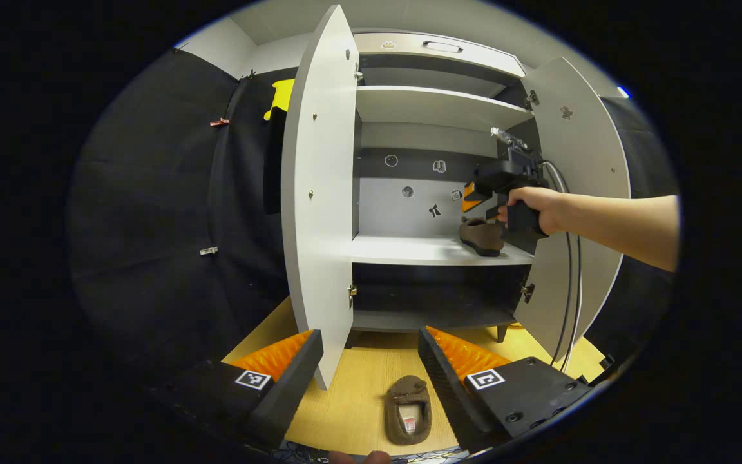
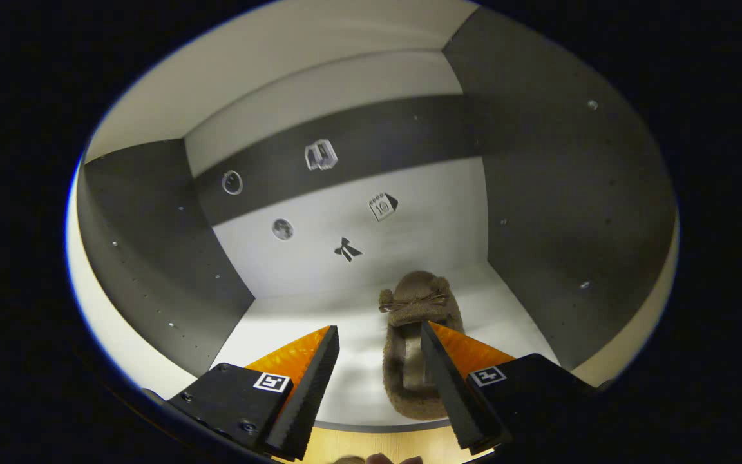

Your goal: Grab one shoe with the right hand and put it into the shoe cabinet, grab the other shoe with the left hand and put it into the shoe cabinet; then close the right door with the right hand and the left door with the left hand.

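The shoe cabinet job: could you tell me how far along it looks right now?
One shoe already rests on the middle shelf, with the right gripper open just in front of it. The other shoe lies on the floor between the open left gripper's fingers, not yet grasped. Both the left door and right door are open.

Booth interior — black cloth wall [image 1: 152, 212] at left, pale wood-grain floor [image 1: 358, 386] below. Above the cloth, a light-grey room wall [image 1: 216, 48] meets a lit ceiling [image 1: 409, 16].
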### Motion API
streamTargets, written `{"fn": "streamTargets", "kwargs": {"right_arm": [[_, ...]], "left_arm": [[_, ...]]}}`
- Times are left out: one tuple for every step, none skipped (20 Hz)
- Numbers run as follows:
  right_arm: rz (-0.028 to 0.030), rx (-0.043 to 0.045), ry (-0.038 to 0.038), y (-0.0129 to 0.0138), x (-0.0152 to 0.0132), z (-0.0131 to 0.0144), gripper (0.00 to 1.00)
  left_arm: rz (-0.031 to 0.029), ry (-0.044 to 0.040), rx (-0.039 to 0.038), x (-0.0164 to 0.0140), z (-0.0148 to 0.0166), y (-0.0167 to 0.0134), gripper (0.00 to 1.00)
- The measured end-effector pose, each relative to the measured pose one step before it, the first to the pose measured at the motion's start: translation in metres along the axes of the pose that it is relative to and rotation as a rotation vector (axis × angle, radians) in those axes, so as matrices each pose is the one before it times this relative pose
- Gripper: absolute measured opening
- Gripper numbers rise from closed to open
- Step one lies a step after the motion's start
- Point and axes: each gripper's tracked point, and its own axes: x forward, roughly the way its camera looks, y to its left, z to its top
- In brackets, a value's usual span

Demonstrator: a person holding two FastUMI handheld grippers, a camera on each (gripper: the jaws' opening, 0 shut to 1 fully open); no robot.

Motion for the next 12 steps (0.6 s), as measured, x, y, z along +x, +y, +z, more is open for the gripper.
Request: {"fn": "streamTargets", "kwargs": {"right_arm": [[0.01079, -0.02573, -0.04143, 0.00508, -0.01709, 0.00589, 0.86], [0.00736, -0.02931, -0.03584, 0.00432, -0.01856, 0.00588, 0.86], [0.0031, -0.03091, -0.03095, 0.0047, -0.01998, 0.00474, 0.87], [-0.0036, -0.0243, -0.03468, 0.00295, -0.01903, 0.00551, 0.87], [0.00208, -0.02054, -0.03451, 0.00488, -0.02039, 0.00599, 0.88], [0.00065, -0.01017, -0.03268, 0.00361, -0.02123, 0.00524, 0.89], [0.00231, 0.00074, -0.02999, 0.00403, -0.02099, 0.00475, 0.92], [0.01135, 0.002, -0.0263, 0.00395, -0.02021, 0.00427, 0.92], [0.00361, 0.00288, -0.01926, 0.00169, -0.01822, 0.00287, 0.93], [0.01072, 0.00596, -0.01123, 0.00192, -0.01843, 0.00196, 0.93], [0.01027, 0.01093, -0.00849, 0.0028, -0.01571, 0.00161, 0.94], [0.00566, 0.00705, -0.00841, 0.00028, -0.01446, 0.00246, 0.94]], "left_arm": [[-0.006, 0.0007, 0.0045, 0.00015, -0.0026, -0.00171, 0.95], [-0.01043, 0.00466, 0.00207, 0.00004, -0.00325, -0.00325, 0.95], [-0.01287, 0.00658, 0.00153, 0.00009, -0.00494, -0.00319, 0.95], [-0.01794, 0.01306, -0.0026, 0.00116, -0.00635, -0.00388, 0.95], [-0.01982, 0.02097, -0.00662, 0.00249, -0.00876, -0.00384, 0.95], [-0.01495, 0.02514, -0.01079, 0.00186, -0.01059, -0.00239, 0.95], [-0.0147, 0.0261, -0.01031, 0.0035, -0.01187, -0.0014, 0.94], [-0.01198, 0.02826, -0.00397, 0.0039, -0.01264, -0.00032, 0.95], [-0.01476, 0.03457, -0.00011, 0.00489, -0.01668, -0.00067, 0.95], [-0.01913, 0.03846, 0.00235, 0.0074, -0.01636, -0.00075, 0.95], [-0.02195, 0.04123, 0.00551, 0.00783, -0.01724, -0.00075, 0.95], [-0.02191, 0.03819, 0.00551, 0.00813, -0.01737, -0.00075, 0.95]]}}
